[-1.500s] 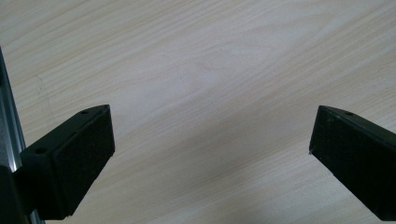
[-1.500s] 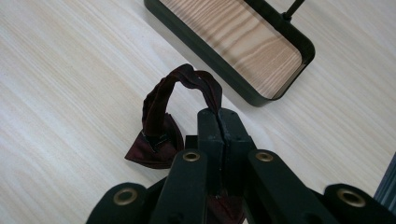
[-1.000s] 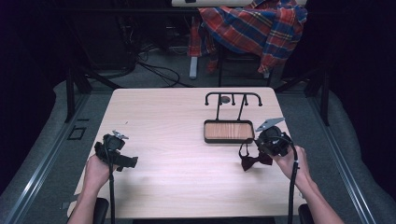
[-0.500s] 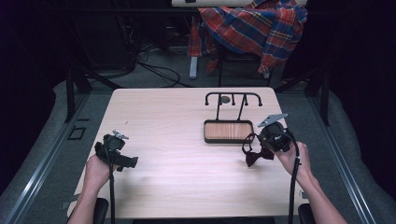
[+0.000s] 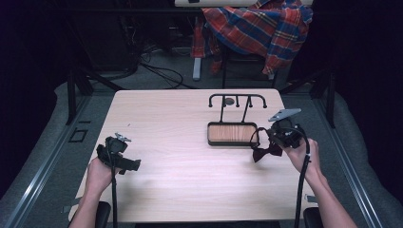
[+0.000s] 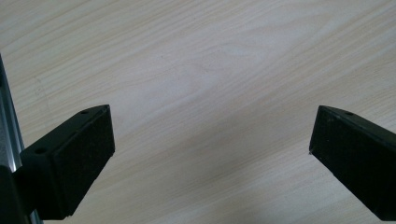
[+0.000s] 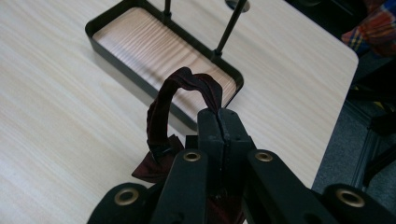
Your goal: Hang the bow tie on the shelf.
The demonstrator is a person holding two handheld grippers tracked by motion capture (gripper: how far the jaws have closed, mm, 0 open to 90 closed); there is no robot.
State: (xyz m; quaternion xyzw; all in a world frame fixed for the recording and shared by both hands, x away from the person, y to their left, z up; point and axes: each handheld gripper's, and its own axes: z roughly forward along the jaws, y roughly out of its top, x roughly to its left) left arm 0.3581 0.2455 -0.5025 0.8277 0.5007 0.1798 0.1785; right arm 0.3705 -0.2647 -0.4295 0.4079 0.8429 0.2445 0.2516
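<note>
1. Looking down from the high view, the right gripper (image 5: 278, 137) lifts a dark bow tie (image 5: 266, 151) just beside the rack (image 5: 231, 134); the left gripper (image 5: 119, 156) idles well apart.
2. The left gripper view has jaws wide over bare table (image 6: 210, 70).
3. The right gripper view has jaws clamped on the tie's strap (image 7: 184, 86), probably bound for a rack hook, which calls for raising the loop. No writing is legible.

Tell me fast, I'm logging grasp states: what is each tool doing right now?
Left tool: open, holding nothing, over bare table.
Right tool: closed on the strap of the dark red bow tie, beside the tray.
</note>
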